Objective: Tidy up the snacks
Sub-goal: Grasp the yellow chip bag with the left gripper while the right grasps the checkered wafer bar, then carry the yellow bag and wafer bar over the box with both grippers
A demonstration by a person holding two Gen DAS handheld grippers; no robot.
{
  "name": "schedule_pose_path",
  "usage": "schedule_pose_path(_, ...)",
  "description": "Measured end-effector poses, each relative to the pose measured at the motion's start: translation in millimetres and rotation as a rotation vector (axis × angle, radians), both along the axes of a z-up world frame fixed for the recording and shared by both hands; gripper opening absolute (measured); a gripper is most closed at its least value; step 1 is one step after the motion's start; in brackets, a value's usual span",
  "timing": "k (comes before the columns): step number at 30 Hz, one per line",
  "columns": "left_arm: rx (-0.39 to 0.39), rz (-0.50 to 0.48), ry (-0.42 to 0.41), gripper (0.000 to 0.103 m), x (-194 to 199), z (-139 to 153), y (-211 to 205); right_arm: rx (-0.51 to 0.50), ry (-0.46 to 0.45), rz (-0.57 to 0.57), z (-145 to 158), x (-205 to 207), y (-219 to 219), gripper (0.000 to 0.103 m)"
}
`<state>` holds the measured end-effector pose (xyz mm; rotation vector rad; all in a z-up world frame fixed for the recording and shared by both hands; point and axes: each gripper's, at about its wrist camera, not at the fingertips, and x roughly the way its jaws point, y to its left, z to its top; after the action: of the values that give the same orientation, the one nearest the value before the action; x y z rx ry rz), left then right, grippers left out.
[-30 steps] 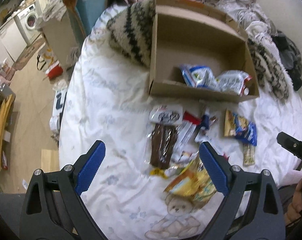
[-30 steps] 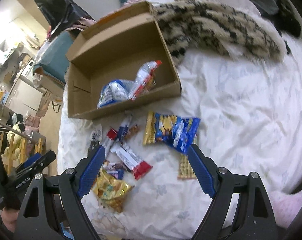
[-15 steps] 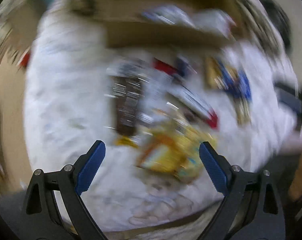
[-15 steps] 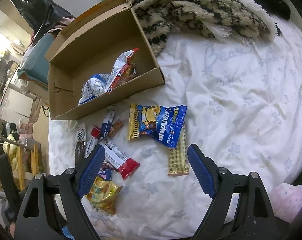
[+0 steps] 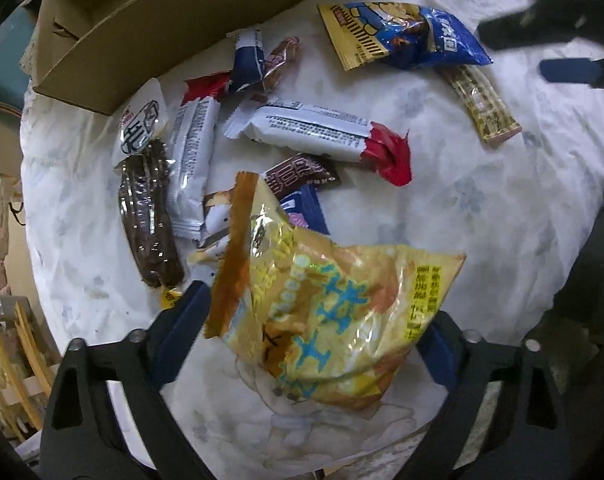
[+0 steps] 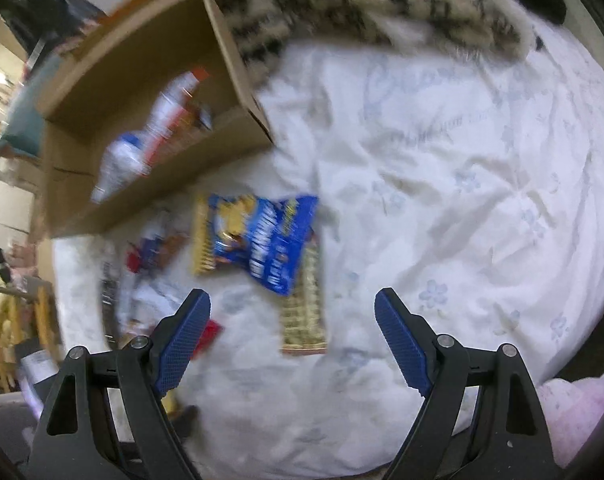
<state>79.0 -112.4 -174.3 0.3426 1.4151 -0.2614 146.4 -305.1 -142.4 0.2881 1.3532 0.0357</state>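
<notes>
the left gripper (image 5: 314,344) is spread wide around the yellow snack bag (image 5: 334,312) on the white sheet (image 5: 482,220), seemingly not yet pinching it. the right gripper (image 6: 292,344) hangs wide open and empty above the blue snack bag (image 6: 262,240) near the cardboard box (image 6: 142,60).

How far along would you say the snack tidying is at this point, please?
Early. Done: a couple of packets lie in the cardboard box. In hand: nothing gripped; the open left gripper straddles the yellow snack bag, and the right gripper hangs open over the bed. Left: the blue-and-yellow bag, the white red-ended bar and others.
</notes>
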Motion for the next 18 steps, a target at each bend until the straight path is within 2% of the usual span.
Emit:
schedule_pose_path(2, -0.002, -0.004, -0.004, 0.077, -4, 2, 1, -0.033, 0.052, 0.036, -18, 6, 8, 0.085)
schedule_pose_path(4, -0.011, -0.002, -0.002, 0.055, -9, 4, 6, -0.082, 0.094, 0.083, -35, 11, 19, 0.071)
schedule_pose_path(7, -0.029, 0.017, -0.014, 0.041, -13, 12, 16, -0.18, 0.103, 0.157, -50, 15, 37, 0.066)
schedule_pose_path(9, -0.059, 0.048, -0.014, 0.04, -12, 19, 23, -0.213, 0.083, 0.179, -49, 16, 42, 0.061)
schedule_pose_path(11, -0.086, 0.078, -0.026, 0.039, -13, 28, 31, -0.238, 0.063, 0.199, -46, 16, 46, 0.048)
schedule_pose_path(12, -0.097, 0.091, -0.032, 0.038, -13, 33, 34, -0.249, 0.057, 0.206, -44, 15, 47, 0.036)
schedule_pose_path(13, -0.107, 0.105, -0.038, 0.038, -14, 37, 38, -0.257, 0.055, 0.207, -43, 15, 47, 0.029)
schedule_pose_path(18, -0.153, 0.203, -0.097, 0.038, -12, 61, 63, -0.191, 0.054, 0.171, -29, 8, 37, 0.028)
